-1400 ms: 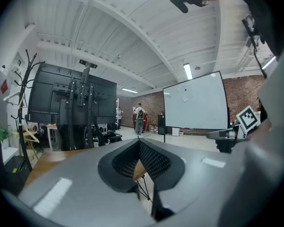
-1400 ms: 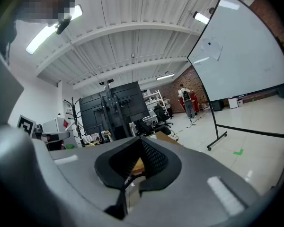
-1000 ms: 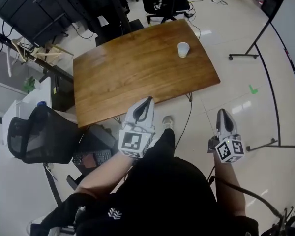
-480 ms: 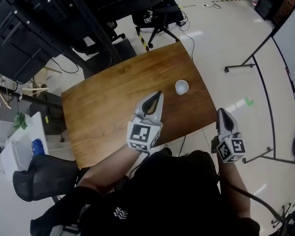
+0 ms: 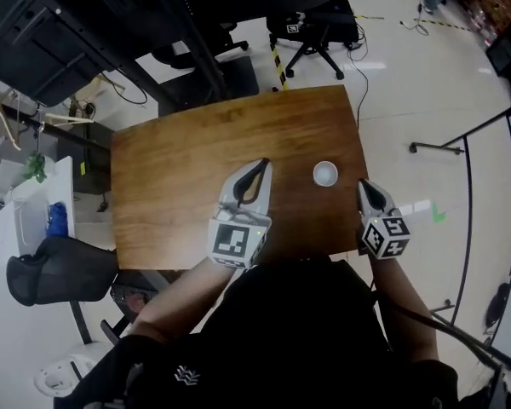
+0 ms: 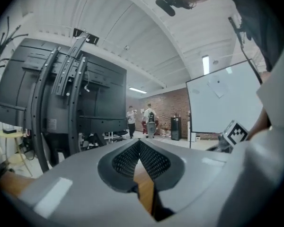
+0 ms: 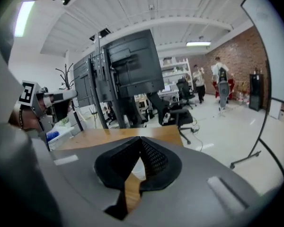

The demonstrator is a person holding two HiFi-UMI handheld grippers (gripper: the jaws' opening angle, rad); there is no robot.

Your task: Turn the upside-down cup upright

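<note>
A small white cup (image 5: 324,174) stands on the brown wooden table (image 5: 179,186), right of its middle. From above I see only its round top, so I cannot tell which way up it is. My left gripper (image 5: 262,164) hovers over the table just left of the cup, shut and empty. In the left gripper view (image 6: 139,142) its jaw tips meet, with tabletop showing below them. My right gripper (image 5: 362,183) is at the table's right edge, a little right of the cup, also shut and empty (image 7: 141,139). Neither gripper touches the cup.
Black office chairs (image 5: 319,24) stand beyond the table's far edge, and another chair (image 5: 51,267) at the near left. Dark monitor racks (image 5: 77,24) fill the far left. A whiteboard stand (image 5: 473,143) is to the right. People stand far off (image 7: 219,82).
The view has closed in on the table. Both grippers came forward from over the floor to over its near part. They now flank the cup, the right one tipped lower.
</note>
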